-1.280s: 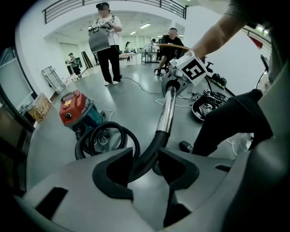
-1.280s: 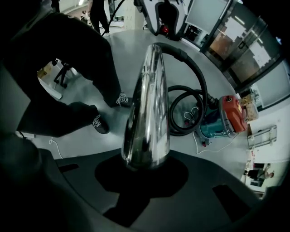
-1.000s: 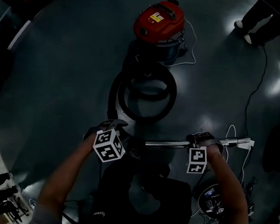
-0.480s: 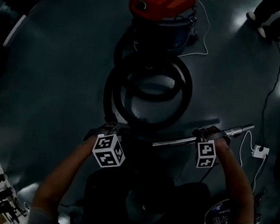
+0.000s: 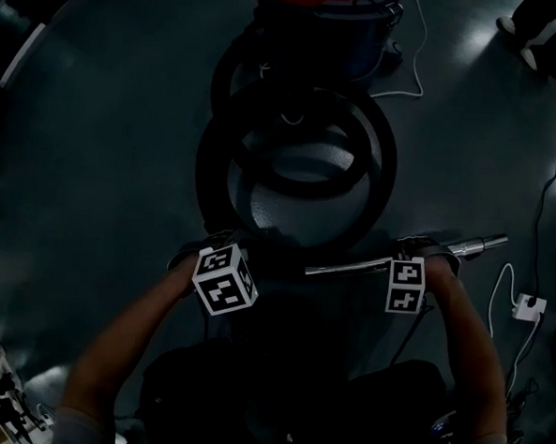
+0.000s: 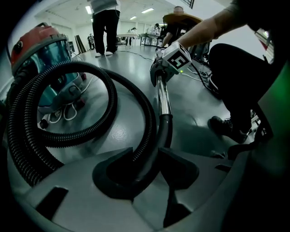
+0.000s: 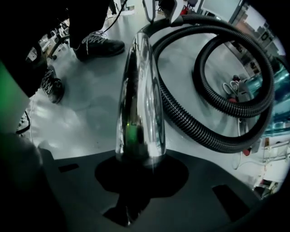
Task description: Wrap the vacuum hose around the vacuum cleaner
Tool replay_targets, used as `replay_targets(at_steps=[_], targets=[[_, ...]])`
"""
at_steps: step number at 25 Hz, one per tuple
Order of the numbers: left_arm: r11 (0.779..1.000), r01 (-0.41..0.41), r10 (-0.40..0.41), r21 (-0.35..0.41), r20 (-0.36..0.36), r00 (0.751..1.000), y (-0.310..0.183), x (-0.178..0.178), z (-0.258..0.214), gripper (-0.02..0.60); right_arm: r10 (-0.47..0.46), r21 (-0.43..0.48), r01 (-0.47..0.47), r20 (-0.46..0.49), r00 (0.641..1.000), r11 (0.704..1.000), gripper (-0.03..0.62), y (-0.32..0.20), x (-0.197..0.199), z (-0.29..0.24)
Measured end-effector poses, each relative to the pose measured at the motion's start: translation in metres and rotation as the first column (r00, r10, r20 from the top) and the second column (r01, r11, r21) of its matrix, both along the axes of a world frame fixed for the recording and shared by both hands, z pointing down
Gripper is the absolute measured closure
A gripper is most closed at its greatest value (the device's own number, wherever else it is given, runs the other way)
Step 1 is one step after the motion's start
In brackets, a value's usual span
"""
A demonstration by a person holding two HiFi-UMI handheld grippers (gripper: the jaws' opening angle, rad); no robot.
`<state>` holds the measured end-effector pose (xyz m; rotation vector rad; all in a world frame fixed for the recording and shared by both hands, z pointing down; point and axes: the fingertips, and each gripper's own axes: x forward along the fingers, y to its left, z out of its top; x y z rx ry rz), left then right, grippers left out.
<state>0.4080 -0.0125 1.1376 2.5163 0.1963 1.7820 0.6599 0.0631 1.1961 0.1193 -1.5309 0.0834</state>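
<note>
Left gripper [image 6: 146,174] clenched on hose [image 7: 190,123] at its smooth black end. Right gripper [image 7: 140,168] clamped on chrome wand [image 7: 138,90]. Both point down. Hose lies in loose loops on floor [image 5: 114,131], just beside vacuum [image 6: 41,59], not wound around it.

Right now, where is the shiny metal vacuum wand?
In the head view the shiny metal vacuum wand runs crosswise right of centre, clamped in the right gripper, just below the coiled black ribbed hose.

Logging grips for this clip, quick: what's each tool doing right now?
Left tool: closed on the hose.
Right tool: closed on the metal tube.
</note>
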Motion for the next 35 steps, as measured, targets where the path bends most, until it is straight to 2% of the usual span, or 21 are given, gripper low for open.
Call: replay_targets(at_steps=[4,7,12,16,21,25,31,33,35], targets=[[0.997,-0.062,0.061,0.044,0.039,0.997,-0.004,-0.003,0.013,0.403,-0.005,-0.089,0.008,0.035,0.999,0.996,0.514,-0.005,-0.007,0.018],[0.996,-0.077,0.075,0.047,0.042,0.996,-0.004,-0.001,0.019,0.403,-0.013,-0.146,0.021,0.049,0.999,0.989,0.514,-0.004,-0.007,0.027],[0.99,-0.135,0.136,-0.04,0.014,0.991,0.016,0.014,0.023,0.403,-0.009,-0.239,0.028,0.081,0.997,0.971,0.514,0.0,-0.012,0.04],[0.975,-0.218,0.218,-0.05,-0.006,0.976,0.042,0.039,0.035,0.403,-0.01,-0.284,0.035,0.09,0.996,0.958,0.514,-0.001,-0.015,0.043],[0.968,-0.252,0.252,0.003,0.027,0.967,0.048,0.059,0.06,0.403,0.013,-0.286,0.013,0.087,0.996,0.958,0.514,-0.002,-0.015,0.046],[0.98,-0.198,0.198,-0.007,0.024,0.98,0.048,0.072,0.073,0.403,0.039,-0.28,-0.01,0.096,0.995,0.96,0.513,-0.001,-0.016,0.045],[0.982,-0.187,0.187,0.021,0.018,0.982,0.048,0.077,0.081,0.407,0.071,-0.254,-0.036,0.128,0.989,0.966,0.513,0.001,-0.019,0.043],[0.981,-0.194,0.194,0.028,0.007,0.981,0.049,0.08,0.08,0.408,0.093,-0.228,-0.06,0.134,0.987,0.972,0.49,-0.001,-0.014,0.041],[0.981,-0.194,0.194,0.012,-0.001,0.981,0.049,0.082,0.078,0.408,0.111,-0.185,-0.089,0.114,0.987,0.979,0.427,-0.009,-0.002,0.039]])
